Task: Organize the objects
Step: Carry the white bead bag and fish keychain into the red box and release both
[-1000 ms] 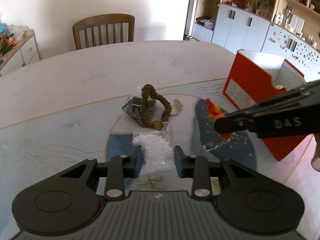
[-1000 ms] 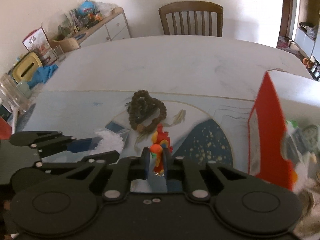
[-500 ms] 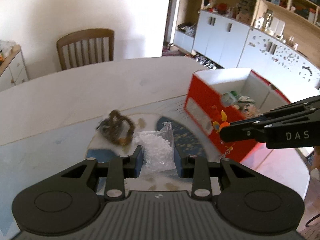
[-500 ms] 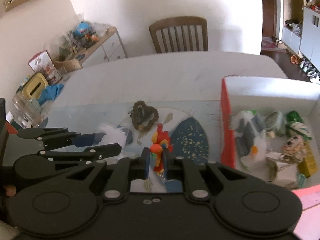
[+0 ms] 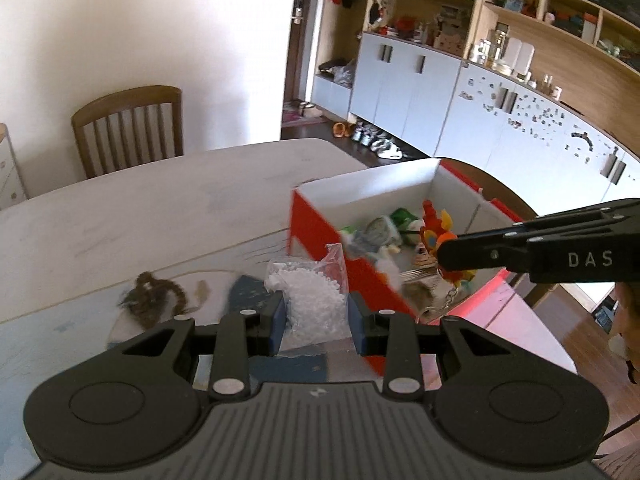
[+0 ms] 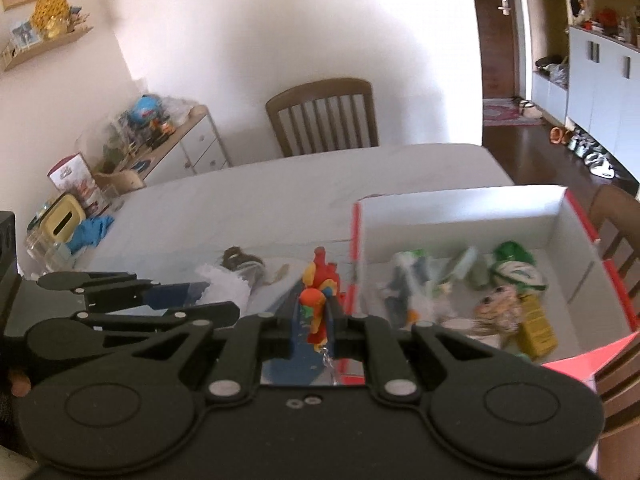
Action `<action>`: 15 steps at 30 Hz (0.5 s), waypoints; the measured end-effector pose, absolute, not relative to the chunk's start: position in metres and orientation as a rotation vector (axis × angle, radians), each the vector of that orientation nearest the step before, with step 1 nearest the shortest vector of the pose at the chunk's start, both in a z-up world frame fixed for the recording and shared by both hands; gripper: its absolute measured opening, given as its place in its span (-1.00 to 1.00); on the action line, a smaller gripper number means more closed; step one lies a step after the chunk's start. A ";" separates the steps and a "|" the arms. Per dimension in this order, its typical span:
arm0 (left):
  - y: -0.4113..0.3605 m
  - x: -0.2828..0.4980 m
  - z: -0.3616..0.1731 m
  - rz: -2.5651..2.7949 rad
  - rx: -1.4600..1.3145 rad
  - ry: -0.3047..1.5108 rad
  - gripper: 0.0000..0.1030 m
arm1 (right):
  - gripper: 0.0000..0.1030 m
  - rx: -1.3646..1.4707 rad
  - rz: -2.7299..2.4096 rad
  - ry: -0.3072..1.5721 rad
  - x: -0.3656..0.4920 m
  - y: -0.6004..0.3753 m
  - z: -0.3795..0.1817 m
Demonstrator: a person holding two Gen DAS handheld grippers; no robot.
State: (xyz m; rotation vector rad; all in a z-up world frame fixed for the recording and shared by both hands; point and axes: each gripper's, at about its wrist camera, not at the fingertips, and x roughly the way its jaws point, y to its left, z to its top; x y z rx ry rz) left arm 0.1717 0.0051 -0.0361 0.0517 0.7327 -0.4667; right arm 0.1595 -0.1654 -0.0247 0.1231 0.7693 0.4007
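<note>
Bright daylight washes out the white wall [image 5: 160,40], fisheye edges bend, and the box contents [image 6: 460,292] smear with motion blur.

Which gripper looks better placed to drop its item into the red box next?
Right, probably. In the left wrist view the right gripper holds the keychain over the red box, while the left gripper with its bag is short of the wall.

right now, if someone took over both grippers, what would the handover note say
Left gripper: shut on the bag of white beads, lifted near the red box.
Right gripper: shut on the colourful keychain toy, beside the box's near wall.
Done: several small items already lie in the box.
Left: drop both held items in, then fetch the brown bead string lying on the table.
</note>
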 end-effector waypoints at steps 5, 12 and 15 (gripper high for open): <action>-0.029 0.176 -0.031 -0.482 0.073 0.725 -0.38 | -0.78 0.144 0.369 0.753 0.162 -0.202 -0.023; -0.073 0.186 -0.024 -0.496 0.089 0.714 -0.38 | -0.78 0.164 0.334 0.715 0.170 -0.252 -0.018; -0.093 0.194 -0.022 -0.498 0.098 0.707 -0.38 | -0.78 0.173 0.318 0.702 0.175 -0.273 -0.018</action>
